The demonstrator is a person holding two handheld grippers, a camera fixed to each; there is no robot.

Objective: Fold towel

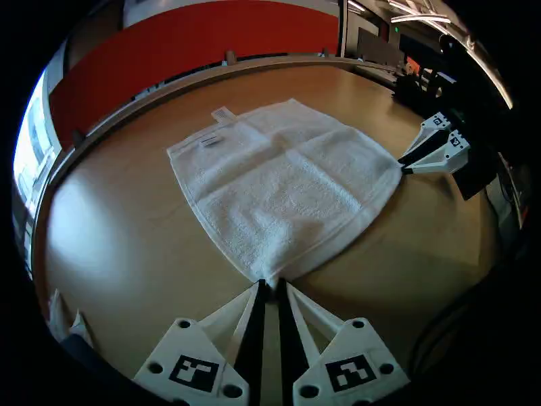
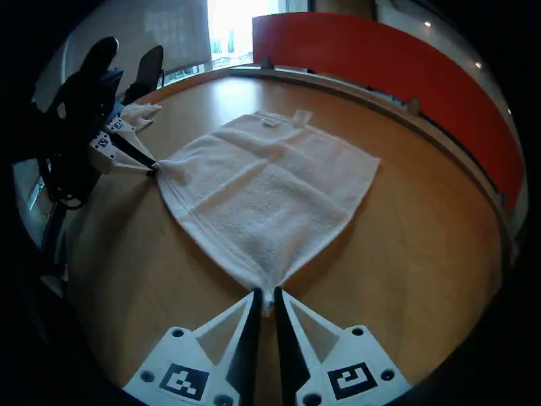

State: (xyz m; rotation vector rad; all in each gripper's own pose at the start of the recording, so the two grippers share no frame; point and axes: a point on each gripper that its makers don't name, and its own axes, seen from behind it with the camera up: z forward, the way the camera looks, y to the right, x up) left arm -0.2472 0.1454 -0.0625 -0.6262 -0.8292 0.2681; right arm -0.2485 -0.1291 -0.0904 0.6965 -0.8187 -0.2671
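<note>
On a wooden worktop, we see a white towel lying spread flat, its tag at the far edge and 2 adjacent corners pinched. In the left gripper view, the left claw is clamped on the nearest corner, fingers almost together with cloth between them, while the right claw grips the corner off to the right. In the right gripper view, we find the right claw closed on the towel's near corner, with a red panel along the worktop's far rim.
</note>
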